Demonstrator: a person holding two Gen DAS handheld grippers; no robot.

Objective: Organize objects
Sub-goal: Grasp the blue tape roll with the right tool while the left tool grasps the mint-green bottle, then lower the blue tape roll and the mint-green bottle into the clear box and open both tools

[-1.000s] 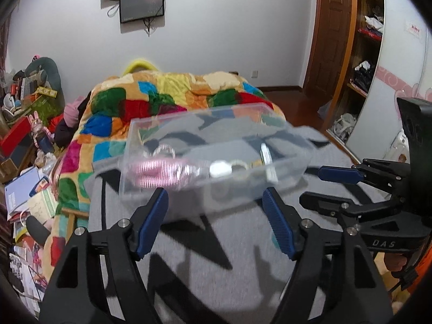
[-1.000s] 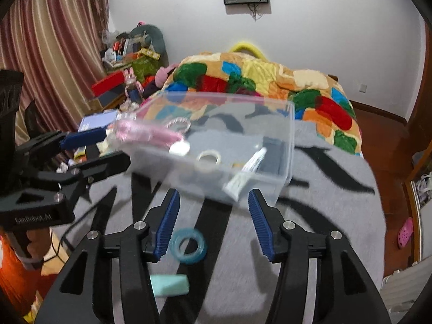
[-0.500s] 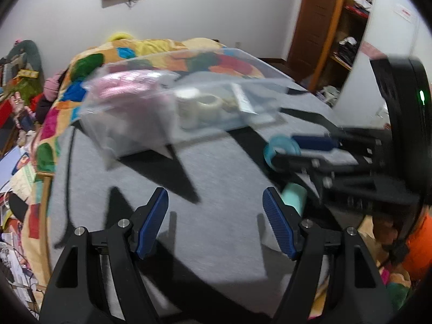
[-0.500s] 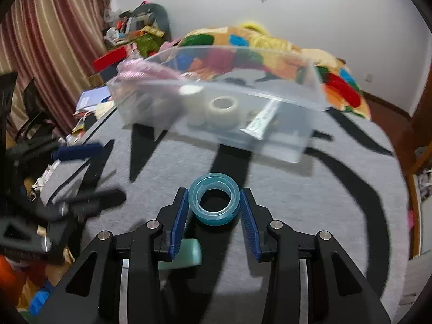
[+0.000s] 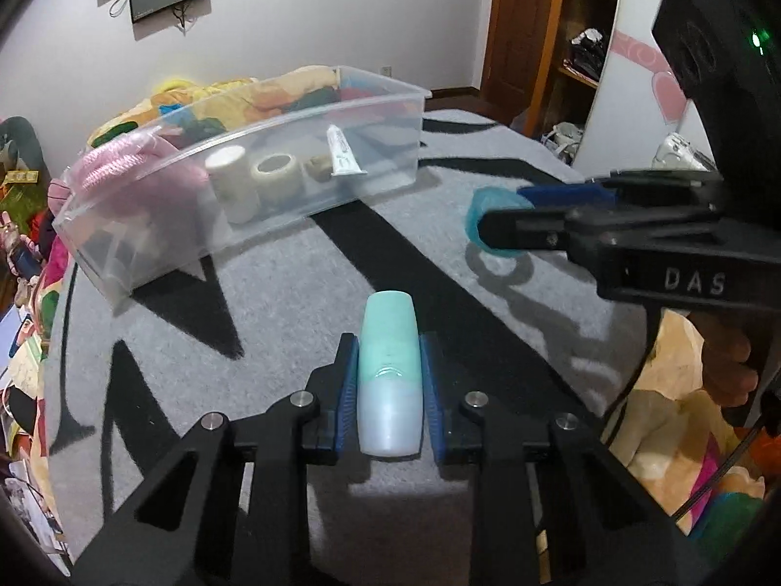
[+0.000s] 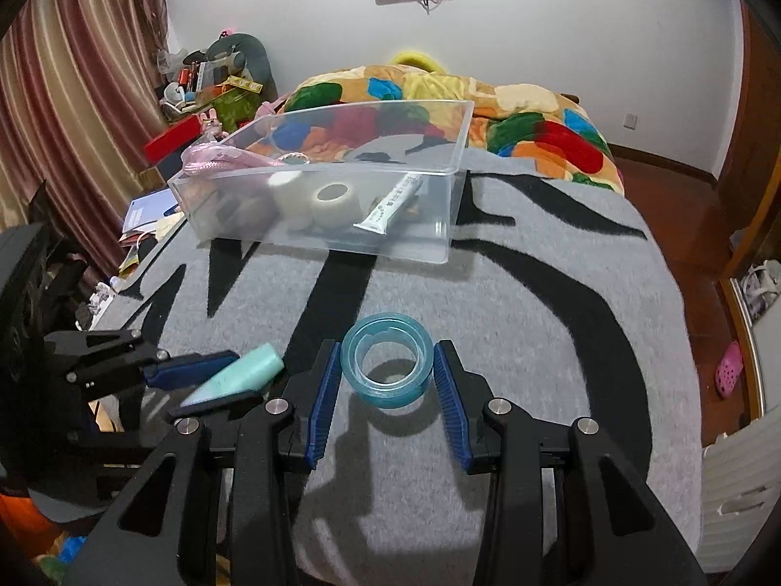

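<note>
Translucent blue tape ring point(image 6: 387, 360) and smooth mint tube point(image 5: 389, 371) sit pinched in ribbed tongs.

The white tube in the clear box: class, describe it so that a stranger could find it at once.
On the grey blanket stands a clear plastic box. Inside it, right of two pale tape rolls, a white tube with printed text lies slanted. It is the only long, flat-ended thing there.

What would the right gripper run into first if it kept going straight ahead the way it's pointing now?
Probably the clear plastic bin. The right gripper, shut on the blue tape roll, points across bare gray blanket at the bin's near wall; depth is hard to judge.
</note>
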